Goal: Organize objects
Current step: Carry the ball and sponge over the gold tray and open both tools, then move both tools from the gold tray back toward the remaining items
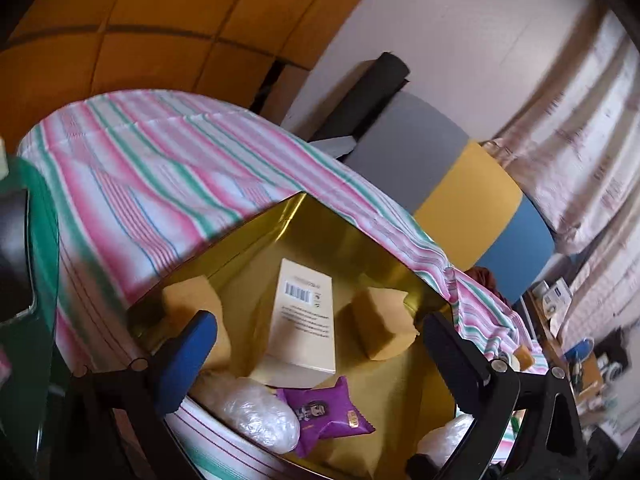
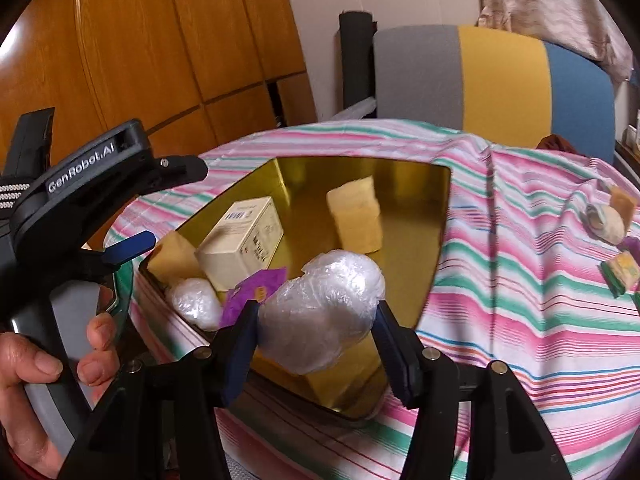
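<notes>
The right claw (image 2: 316,336) grips the plastic-wrapped bundle (image 2: 324,312) above the gold tin (image 2: 432,248). The left claw (image 1: 316,356) stands open and empty. The bundle appears soft and slippery; hold it mid-body.

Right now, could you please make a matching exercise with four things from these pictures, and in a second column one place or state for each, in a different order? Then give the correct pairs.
Things:
1. plastic-wrapped bundle
2. purple packet
3. white box with barcode
4. left gripper

Places or states:
A. open, with nothing between its fingers
B. in the gold tray, lying with its barcode side up
C. held between the fingers of the right gripper
D. in the gold tray, beside a smaller wrapped bundle

Pairs: 1-C, 2-D, 3-B, 4-A
</notes>
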Motion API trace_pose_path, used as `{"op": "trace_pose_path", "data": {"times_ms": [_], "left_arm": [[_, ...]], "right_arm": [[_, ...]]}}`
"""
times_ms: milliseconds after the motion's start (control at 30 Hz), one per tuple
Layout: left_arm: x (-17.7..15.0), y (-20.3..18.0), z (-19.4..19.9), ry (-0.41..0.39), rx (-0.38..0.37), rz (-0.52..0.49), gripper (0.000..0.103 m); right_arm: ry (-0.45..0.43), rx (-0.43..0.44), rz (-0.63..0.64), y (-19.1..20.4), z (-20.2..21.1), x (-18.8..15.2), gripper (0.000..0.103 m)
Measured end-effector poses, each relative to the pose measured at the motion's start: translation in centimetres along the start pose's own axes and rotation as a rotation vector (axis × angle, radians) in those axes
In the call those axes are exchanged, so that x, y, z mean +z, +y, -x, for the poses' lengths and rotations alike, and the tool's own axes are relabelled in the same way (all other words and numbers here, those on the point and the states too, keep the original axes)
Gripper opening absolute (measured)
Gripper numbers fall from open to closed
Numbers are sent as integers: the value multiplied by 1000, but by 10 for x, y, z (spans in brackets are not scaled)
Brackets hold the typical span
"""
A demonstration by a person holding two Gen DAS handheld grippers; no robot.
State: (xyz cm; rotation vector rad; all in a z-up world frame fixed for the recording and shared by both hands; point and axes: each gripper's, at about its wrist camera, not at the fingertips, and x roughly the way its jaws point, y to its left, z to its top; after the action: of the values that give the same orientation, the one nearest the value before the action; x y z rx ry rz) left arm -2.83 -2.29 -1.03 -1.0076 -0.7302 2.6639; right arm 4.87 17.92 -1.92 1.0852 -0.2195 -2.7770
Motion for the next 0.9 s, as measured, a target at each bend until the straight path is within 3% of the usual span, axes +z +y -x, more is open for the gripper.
{"op": "trace_pose_path", "data": {"times_ms": [133,600,900], "left_arm": [[-4,-3,3,-7,7,-13,103],[-18,-28,2,16,-14,-87,103],[-44,-63,0,84,-97,-223,103]], "right_arm": [[2,-21,1,3,-1,-1,66],[-42,-80,-101,-26,18,-3,69],[-112,-219,-244,-75,45,-11,69]]}}
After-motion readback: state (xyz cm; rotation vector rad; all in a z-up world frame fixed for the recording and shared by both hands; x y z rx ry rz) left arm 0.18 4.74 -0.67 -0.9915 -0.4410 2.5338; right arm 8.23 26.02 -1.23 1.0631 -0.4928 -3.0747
